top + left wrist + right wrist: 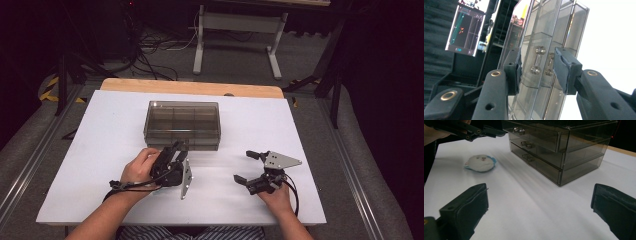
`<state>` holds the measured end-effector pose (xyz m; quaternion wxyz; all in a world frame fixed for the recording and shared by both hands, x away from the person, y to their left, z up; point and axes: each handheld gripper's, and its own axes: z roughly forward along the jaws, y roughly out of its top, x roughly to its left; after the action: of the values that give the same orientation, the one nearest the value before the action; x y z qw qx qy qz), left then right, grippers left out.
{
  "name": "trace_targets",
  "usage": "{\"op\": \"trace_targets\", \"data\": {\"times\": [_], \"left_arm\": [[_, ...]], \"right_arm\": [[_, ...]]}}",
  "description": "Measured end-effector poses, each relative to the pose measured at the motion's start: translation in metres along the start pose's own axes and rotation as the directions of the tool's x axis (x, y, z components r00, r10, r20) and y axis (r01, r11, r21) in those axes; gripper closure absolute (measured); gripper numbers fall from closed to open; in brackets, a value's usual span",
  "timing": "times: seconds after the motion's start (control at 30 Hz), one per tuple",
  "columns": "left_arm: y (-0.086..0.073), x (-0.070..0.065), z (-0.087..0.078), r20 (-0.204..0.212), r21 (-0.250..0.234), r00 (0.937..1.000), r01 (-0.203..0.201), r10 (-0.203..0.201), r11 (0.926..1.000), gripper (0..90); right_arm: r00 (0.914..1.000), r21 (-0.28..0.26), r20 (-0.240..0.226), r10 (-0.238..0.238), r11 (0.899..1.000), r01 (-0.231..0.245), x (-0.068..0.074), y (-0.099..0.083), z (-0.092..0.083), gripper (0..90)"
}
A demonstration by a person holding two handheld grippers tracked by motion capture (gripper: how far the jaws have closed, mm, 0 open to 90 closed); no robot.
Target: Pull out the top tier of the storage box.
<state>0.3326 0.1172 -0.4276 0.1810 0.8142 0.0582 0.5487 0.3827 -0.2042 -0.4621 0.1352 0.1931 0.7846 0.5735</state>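
Observation:
A smoky clear drawer box (182,122) with three stacked drawers stands mid-table. My left gripper (176,149) is at its front face, turned on its side. In the left gripper view the jaws (537,65) stand apart on either side of a small metal drawer handle (535,61), with a gap at each pad, so it is open. The right gripper view has that gripper (487,132) by the top drawer's handle (519,130). My right gripper (243,166) rests open on the table to the right, with nothing between its fingers (540,196). A small white and blue plush toy (480,163) lies on the table.
The white tabletop (260,125) has free room around the box, and a wooden edge (190,86) runs along its far side. Beyond it are a table frame (235,40) and cables on the floor. A lit screen (465,30) stands behind the box.

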Motion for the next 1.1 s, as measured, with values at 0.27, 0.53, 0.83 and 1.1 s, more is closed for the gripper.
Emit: {"op": "trace_targets", "data": {"times": [0.27,0.53,0.83,1.1], "left_arm": [[-0.001,0.007,-0.004,0.07,-0.074,0.9952,0.073,-0.068,0.9946,53.0],[-0.006,0.018,-0.008,0.167,-0.14,0.9731,0.183,-0.159,0.973,44.8],[-0.014,0.036,-0.005,0.332,-0.136,0.8841,0.39,-0.329,0.9109,34.1],[-0.026,0.053,-0.002,0.478,-0.13,0.7428,0.588,-0.469,0.7987,24.9]], "right_arm": [[1.0,0.0,-0.002,-0.002,1.0,0.002,0.0,0.0,0.0,1.7],[1.0,0.0,-0.002,-0.003,1.0,0.003,0.0,0.0,0.0,1.7],[1.0,-0.001,-0.002,-0.003,1.0,0.003,0.0,0.0,0.0,1.7],[1.0,0.0,-0.002,-0.004,1.0,0.004,0.0,0.0,0.0,1.7]]}}
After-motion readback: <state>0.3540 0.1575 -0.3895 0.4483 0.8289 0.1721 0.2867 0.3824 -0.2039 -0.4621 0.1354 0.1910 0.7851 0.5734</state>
